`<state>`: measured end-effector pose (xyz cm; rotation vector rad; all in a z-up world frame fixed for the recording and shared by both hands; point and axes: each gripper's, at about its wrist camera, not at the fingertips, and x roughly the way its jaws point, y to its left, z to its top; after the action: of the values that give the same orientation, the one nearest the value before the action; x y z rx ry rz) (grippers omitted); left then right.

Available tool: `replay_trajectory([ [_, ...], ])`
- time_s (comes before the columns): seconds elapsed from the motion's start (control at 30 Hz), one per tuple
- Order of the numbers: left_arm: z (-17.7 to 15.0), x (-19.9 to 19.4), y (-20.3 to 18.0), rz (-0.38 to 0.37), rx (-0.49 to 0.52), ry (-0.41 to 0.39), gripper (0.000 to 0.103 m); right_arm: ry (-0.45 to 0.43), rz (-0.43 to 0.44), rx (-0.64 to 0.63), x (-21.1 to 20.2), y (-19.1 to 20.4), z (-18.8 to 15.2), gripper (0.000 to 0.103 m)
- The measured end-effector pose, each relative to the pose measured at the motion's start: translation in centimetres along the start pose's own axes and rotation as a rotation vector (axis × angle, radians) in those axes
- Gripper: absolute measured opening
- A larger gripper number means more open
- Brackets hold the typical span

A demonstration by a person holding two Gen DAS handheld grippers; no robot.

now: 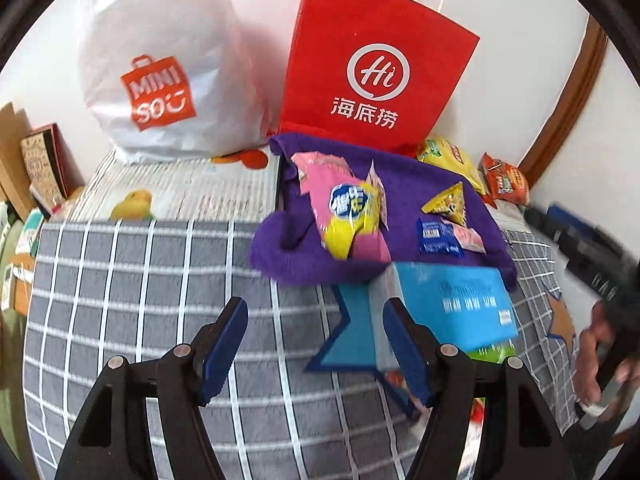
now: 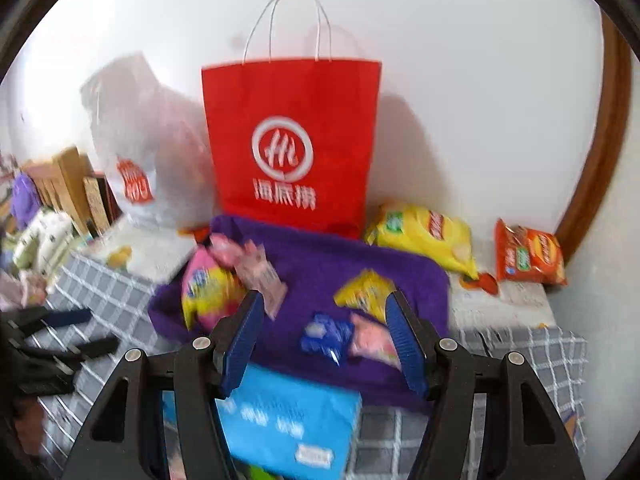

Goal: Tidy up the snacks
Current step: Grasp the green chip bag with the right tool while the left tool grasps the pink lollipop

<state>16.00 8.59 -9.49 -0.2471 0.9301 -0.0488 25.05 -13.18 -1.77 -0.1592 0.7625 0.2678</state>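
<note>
Nearest in the left wrist view, the left gripper (image 1: 314,344) hangs over the grey checked cloth (image 1: 132,300) with its blue-padded jaws spread wide and nothing between them; a blue carton (image 1: 460,308) lies just past its right finger, at about 2 o'clock. In the right wrist view the right gripper (image 2: 324,340) is likewise wide open and empty, with the same blue carton (image 2: 288,420) low between its fingers at 6 o'clock. Beyond the carton a purple towel (image 1: 404,192) carries the loose snacks: a pink and yellow packet (image 1: 348,216) at its 9 o'clock side, a small yellow triangular packet (image 1: 448,200) toward 2 o'clock, and a small blue packet (image 1: 436,234) touching a small pink packet (image 1: 468,238) near 4 o'clock. Off the towel, at 1 o'clock, a yellow chip bag (image 2: 424,236) lies beside an orange snack bag (image 2: 528,256) against the wall. Farthest back, at 12 o'clock, a red Haidilao paper bag (image 2: 292,140) stands upright, with a white Miniso plastic bag (image 1: 156,60) at its 9 o'clock
</note>
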Motion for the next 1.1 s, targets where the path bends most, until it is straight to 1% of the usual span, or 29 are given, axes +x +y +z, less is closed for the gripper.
replay_trajectory([
  [0.07,-1.1,-0.4,0.5,-0.012,-0.012,0.004,0.067,0.027,-0.021,0.0,-0.5,0.1,-2.2,0.061],
  [0.13,-2.0,-0.7,0.7,-0.019,-0.015,0.011,0.067,0.049,-0.01,0.012,-1.1,0.0,-4.2,0.057],
  [0.2,-2.9,-0.9,0.7,-0.025,-0.01,0.017,0.067,0.072,0.014,0.045,-1.8,-0.4,-6.6,0.057],
  [0.3,-4.0,-1.4,0.7,-0.037,-0.003,0.018,0.067,0.106,0.025,0.07,-2.1,-0.5,-9.9,0.057],
  [0.37,-4.7,-1.7,0.5,-0.046,0.001,0.019,0.067,0.128,0.03,0.077,-2.1,-0.4,-11.8,0.057],
  [0.5,-5.8,-2.2,0.2,-0.058,0.009,0.027,0.067,0.162,0.07,0.106,-2.1,0.1,-14.2,0.057],
  [0.7,-7.4,-2.8,-0.2,-0.059,0.025,0.04,0.067,0.192,0.081,0.11,-1.2,0.7,-15.6,0.057],
  [0.93,-8.3,-2.9,-1.0,-0.056,0.057,0.053,0.067,0.209,0.075,0.141,0.6,0.5,-15.8,0.057],
  [1.0,-8.4,-2.8,-1.2,-0.06,0.057,0.054,0.067,0.21,0.093,0.139,1.2,0.5,-15.7,0.06],
  [1.1,-8.4,-2.7,-1.4,-0.078,0.055,0.057,0.067,0.225,0.092,0.117,2.3,1.0,-15.7,0.064],
])
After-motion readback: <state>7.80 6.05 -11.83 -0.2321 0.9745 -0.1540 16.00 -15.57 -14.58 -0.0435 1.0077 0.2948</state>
